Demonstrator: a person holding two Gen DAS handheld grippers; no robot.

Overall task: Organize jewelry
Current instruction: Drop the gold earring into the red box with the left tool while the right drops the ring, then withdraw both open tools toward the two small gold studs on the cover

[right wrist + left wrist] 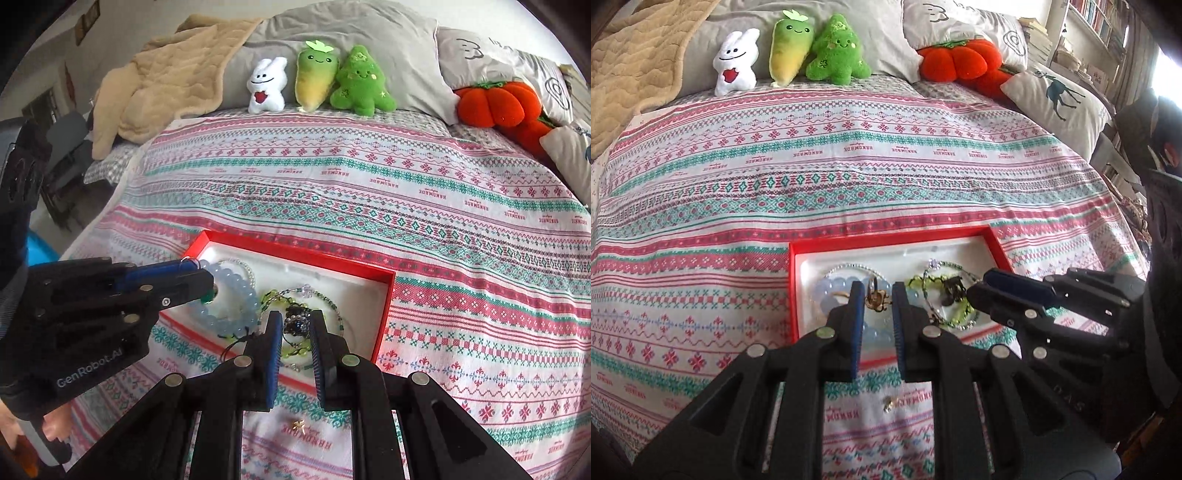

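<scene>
Left gripper (pixel 878 295) hangs over the near left part of the red box (pixel 793 291), its fingers parted around a small gold ring piece (pixel 875 298); whether they pinch it I cannot tell. Under it lies a pale blue bead bracelet (pixel 236 295) on the white lining. Further right, green bead strands (pixel 295 352) and a dark ornament (pixel 297 323) lie tangled inside the box. Right gripper (pixel 293 330) hovers above that tangle, fingers apart, holding nothing. One small gold charm (pixel 298 424) lies outside the box on the patterned bedspread (pixel 461 258), nearer the cameras.

Red box (pixel 792 295) with white lining, pale blue bracelet (pixel 236 295), pink-and-teal patterned bedspread (pixel 849 166).
</scene>
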